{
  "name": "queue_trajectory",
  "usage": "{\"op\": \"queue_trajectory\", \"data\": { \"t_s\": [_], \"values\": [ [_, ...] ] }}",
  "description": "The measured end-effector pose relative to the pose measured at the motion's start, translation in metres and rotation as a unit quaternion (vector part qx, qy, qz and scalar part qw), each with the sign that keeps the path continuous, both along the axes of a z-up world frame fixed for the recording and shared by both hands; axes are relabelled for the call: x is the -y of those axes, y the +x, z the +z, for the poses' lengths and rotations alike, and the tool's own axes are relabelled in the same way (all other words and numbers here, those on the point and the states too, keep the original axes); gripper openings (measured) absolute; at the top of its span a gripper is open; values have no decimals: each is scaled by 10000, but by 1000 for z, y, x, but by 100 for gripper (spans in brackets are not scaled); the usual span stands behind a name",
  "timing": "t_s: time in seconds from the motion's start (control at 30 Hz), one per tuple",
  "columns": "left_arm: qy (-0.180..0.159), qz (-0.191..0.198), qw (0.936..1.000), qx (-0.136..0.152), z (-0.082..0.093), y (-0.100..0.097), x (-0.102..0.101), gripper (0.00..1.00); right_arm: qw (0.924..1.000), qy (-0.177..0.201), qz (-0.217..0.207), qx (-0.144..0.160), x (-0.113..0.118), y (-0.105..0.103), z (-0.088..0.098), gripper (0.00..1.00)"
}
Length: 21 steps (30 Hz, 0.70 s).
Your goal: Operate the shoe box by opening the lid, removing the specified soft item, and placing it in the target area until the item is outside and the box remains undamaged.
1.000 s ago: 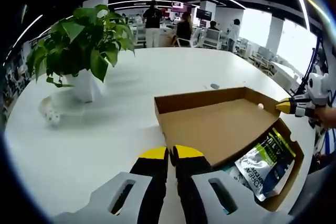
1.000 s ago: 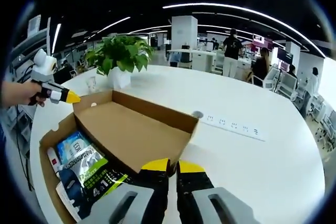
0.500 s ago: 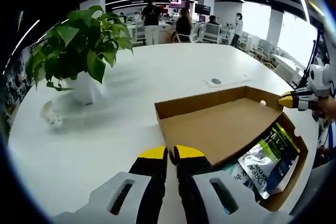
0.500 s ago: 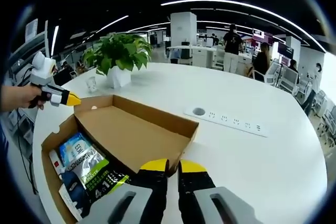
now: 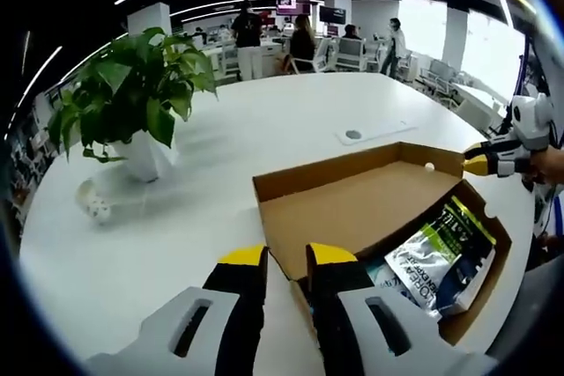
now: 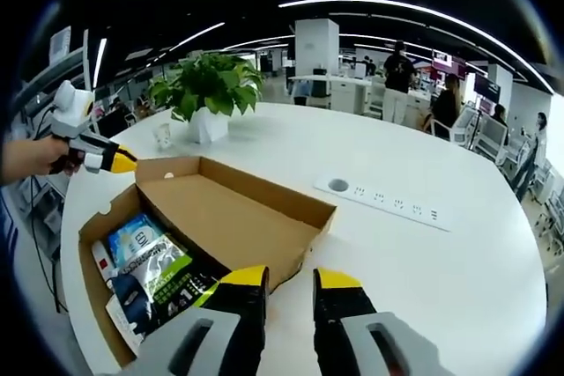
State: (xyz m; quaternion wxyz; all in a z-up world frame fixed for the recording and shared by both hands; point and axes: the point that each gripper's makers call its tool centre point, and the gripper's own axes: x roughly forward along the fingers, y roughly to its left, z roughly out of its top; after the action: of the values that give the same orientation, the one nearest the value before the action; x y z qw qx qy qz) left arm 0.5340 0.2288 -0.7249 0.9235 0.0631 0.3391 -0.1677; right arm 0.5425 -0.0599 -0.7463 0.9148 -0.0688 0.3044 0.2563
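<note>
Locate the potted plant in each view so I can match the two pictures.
Left gripper view: potted plant at upper left, on the white table, left of the open shoe box.
Right gripper view: potted plant at upper left of centre, beyond the box's far end.
Shared landmark: the raised cardboard lid of the shoe box.

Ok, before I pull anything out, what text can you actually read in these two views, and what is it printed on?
"OCEAN": partly readable on the white and green pouch in the shoe box, left gripper view; the rest is too blurred.
"4": a large numeral on the same pouch in the right gripper view; the smaller print is unreadable.
Blue and white packet: print too small to read.
Screens in the background: unreadable.
</note>
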Motion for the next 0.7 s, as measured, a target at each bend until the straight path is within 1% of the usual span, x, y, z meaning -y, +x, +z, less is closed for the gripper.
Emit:
{"op": "queue_trajectory", "data": {
  "t_s": [0.07,0.13,0.27,0.47,0.7],
  "values": [
    [64,-28,10000,15,1,-4,0,18,10000,25,-15,-29,2,-2,0,17],
    [49,-49,10000,26,3,-8,1,16,10000,50,-12,-51,4,-5,0,19],
    [24,-60,9999,85,8,-14,4,18,10000,75,23,-48,7,-12,2,20],
    [15,-125,9998,161,12,-25,13,20,9998,125,137,-2,9,-22,5,22],
    [101,-397,9989,242,10,-39,33,22,9994,165,316,9,9,-38,5,27]
  ]
}}
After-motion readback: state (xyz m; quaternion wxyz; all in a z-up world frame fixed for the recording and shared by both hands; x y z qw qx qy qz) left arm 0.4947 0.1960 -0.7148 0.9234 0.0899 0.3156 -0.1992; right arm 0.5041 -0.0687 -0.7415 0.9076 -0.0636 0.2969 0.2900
